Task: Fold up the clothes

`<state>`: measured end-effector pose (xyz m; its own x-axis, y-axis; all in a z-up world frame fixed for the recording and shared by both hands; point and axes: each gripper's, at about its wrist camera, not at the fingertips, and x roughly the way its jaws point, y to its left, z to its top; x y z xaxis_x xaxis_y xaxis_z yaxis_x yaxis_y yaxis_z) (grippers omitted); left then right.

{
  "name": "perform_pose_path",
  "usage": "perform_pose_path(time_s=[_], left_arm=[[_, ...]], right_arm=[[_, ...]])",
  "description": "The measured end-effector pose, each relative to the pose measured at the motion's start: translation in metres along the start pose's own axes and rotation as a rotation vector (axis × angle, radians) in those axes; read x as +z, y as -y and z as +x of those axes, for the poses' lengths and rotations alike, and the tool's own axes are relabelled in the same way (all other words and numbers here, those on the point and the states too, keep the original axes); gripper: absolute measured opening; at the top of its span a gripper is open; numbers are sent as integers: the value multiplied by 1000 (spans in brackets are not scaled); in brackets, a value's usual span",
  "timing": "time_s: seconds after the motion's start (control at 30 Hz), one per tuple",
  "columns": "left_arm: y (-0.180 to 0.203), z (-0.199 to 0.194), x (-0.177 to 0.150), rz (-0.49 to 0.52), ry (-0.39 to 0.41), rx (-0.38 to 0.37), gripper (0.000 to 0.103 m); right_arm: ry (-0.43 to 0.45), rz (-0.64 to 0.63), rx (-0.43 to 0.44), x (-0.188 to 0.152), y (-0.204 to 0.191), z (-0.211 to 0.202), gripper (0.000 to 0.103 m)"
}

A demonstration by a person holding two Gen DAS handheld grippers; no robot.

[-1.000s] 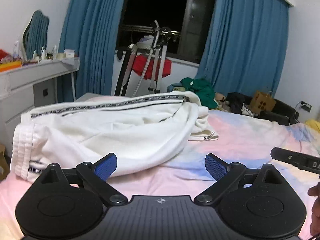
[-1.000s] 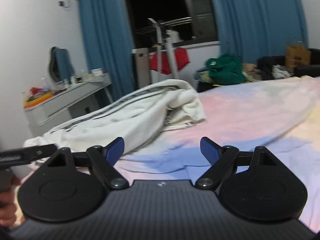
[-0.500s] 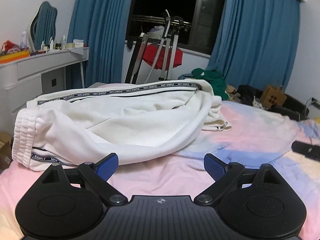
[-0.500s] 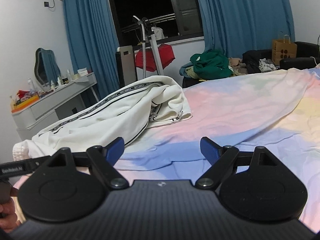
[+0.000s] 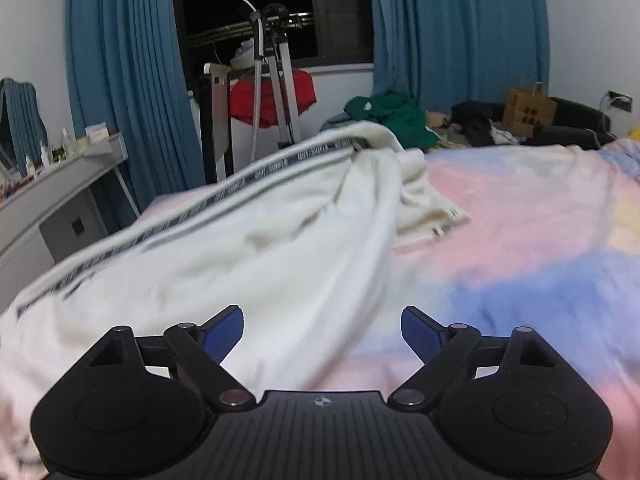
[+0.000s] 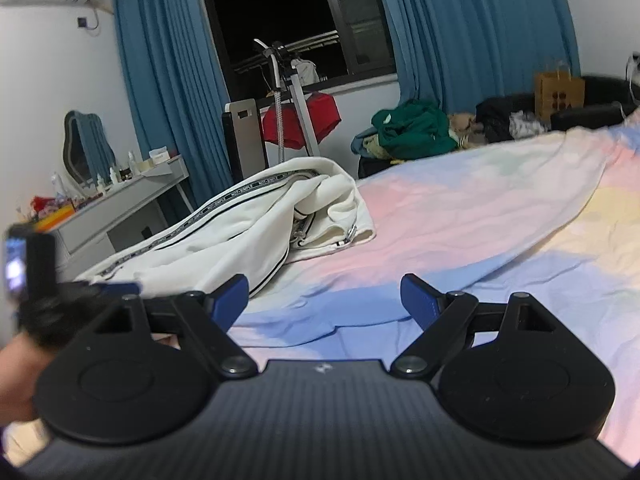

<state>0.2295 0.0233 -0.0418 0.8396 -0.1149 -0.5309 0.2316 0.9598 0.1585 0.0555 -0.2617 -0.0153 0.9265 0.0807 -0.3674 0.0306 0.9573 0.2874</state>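
Both wrist views look forward low over the bed, toward the window. Left view sits close above the white garment; right view is further right, garment off to its left. Shared: garment, bed, blue curtains, drying rack.

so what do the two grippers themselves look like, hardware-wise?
Both match. Left gripper and right gripper: matte black ribbed body with a small round emblem at the front centre, two round black hubs, black linkage arms on silver pivot pins, blue pads on the fingertips. No cables or sleeves visible; a bare hand shows at the right view's left edge.
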Motion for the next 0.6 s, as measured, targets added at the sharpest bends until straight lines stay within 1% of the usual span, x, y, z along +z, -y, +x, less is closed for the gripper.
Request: perform_pose_path(time_s=[0.1,0.2,0.4,0.5,0.53,0.57,0.6], left_arm=[[17,41,31,77,56,26,87],[36,79,55,136,89,32,82],[85,150,90,208,82,8,82],[110,187,106,236,58,39,82],[116,198,110,242,43,49,80],[122,208,114,248,29,59,73],[127,218,117,255,12,66,68]], right_arm=[[-23,24,-11,-3,9,13,84],[-49,52,-25,-5,21,30,84],[-102,114,-55,-7,45,68,84],[-122,134,-79,-11,56,83,84],[-127,142,-85,-12,60,87,84],[-133,149,-90,-14,64,91,84],[-139,157,-98,-15,67,94,84]])
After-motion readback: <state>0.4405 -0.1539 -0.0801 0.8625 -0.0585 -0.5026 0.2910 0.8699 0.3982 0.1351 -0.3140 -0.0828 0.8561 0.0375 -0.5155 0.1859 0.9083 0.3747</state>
